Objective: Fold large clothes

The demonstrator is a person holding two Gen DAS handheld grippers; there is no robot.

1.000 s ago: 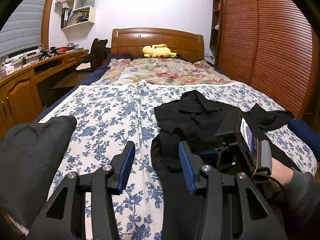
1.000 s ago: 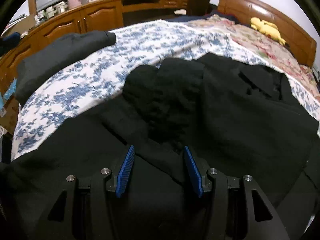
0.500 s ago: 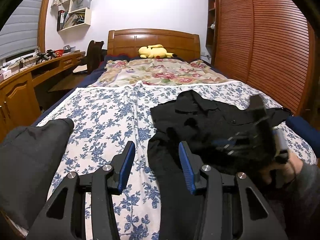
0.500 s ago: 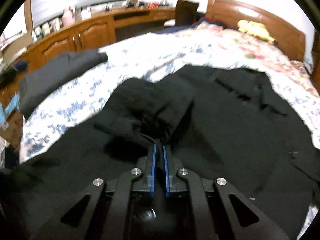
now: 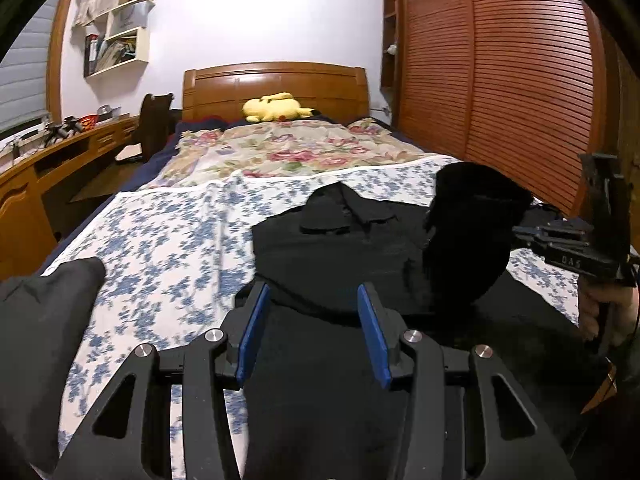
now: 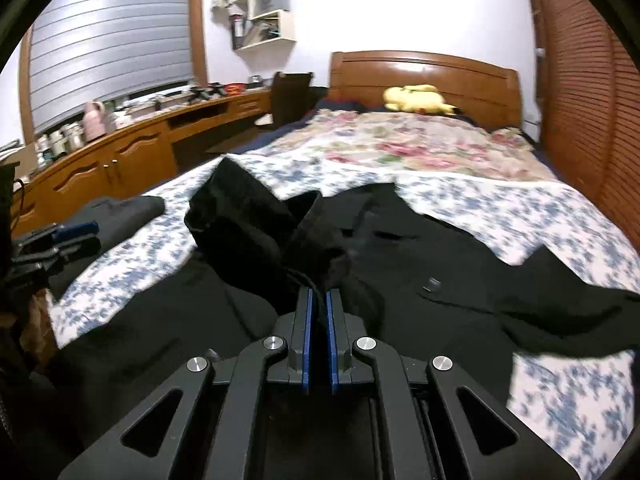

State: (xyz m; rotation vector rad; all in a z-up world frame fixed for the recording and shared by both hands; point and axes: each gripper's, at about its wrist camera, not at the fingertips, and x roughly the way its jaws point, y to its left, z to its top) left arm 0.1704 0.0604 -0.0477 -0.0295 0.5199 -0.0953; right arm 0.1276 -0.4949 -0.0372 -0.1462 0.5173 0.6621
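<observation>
The only writing I can read is "DAS" in small pale letters on the side of the right tongs [image 6: 318, 312] (it shows in the left view, by the person's hand [image 5: 610, 312]).

The big black shirt [image 5: 344, 252] lies spread on the bed [image 5: 168, 240], on a white sheet with blue flowers. Its collar points at the wooden headboard [image 5: 276, 84]. The right tongs are pressed together and pinch a bunched part of the shirt, held up off the bed. The left tongs [image 5: 312, 332] are spread apart over the near edge of the shirt, and nothing is pinched in them.

A dark grey folded cloth [image 5: 44, 312] sits at the left edge of the bed. A yellow plush toy [image 5: 274, 108] lies by the headboard. A long wooden worktop [image 6: 132, 140] runs along the left wall, with shelves [image 5: 116, 40] above. Brown slatted doors [image 5: 500, 80] fill the right wall.
</observation>
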